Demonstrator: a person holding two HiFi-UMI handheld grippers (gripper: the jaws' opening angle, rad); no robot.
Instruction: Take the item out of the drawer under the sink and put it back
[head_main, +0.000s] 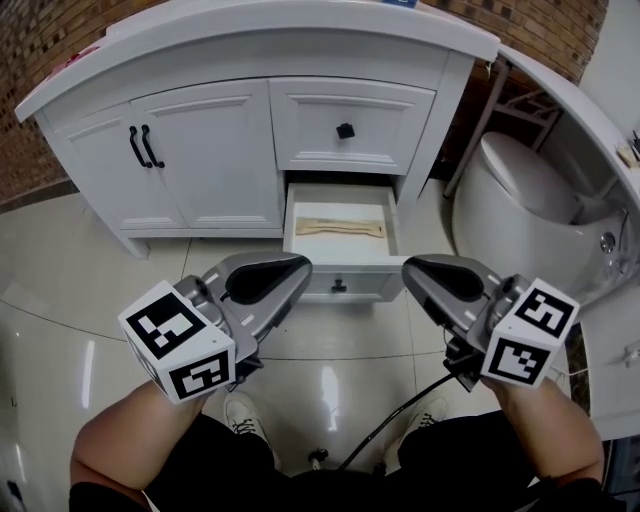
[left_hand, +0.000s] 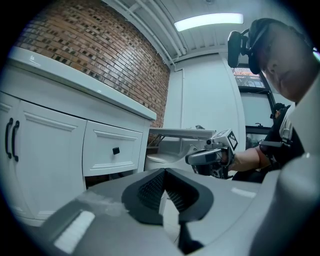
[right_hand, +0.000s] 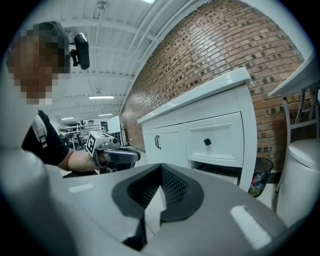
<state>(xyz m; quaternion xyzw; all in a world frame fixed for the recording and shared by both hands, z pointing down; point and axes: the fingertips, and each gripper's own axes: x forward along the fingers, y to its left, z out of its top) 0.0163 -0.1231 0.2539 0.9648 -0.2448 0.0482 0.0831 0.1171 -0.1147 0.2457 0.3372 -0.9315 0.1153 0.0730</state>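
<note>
- Counting left to right in the head view: two cabinet doors (head_main: 200, 160) with two black handles (head_main: 141, 146) at the upper left. Then two drawers in the middle: the upper drawer (head_main: 350, 125) is closed with one black knob (head_main: 345, 130), and the lower drawer (head_main: 340, 283) is pulled open. There's one toilet (head_main: 520, 200) over on the right.
- Two grippers sit low in the frame, the left gripper (head_main: 295, 270) at lower left and the right gripper (head_main: 415, 270) at lower right. Both have their jaws clenched together with nothing in them. They hang just in front of the open drawer, one at each front corner.
- The floor (head_main: 80, 280) is glossy pale tile with light glare on it. The vanity (head_main: 450, 90) is all white, and a brick wall (head_main: 40, 60) runs behind it at the top of the frame.
- There's one item (head_main: 340, 229), a long, flat, pale tan thing lying crosswise inside the open lower drawer, dead centre. It's too small to say what it is.
</note>
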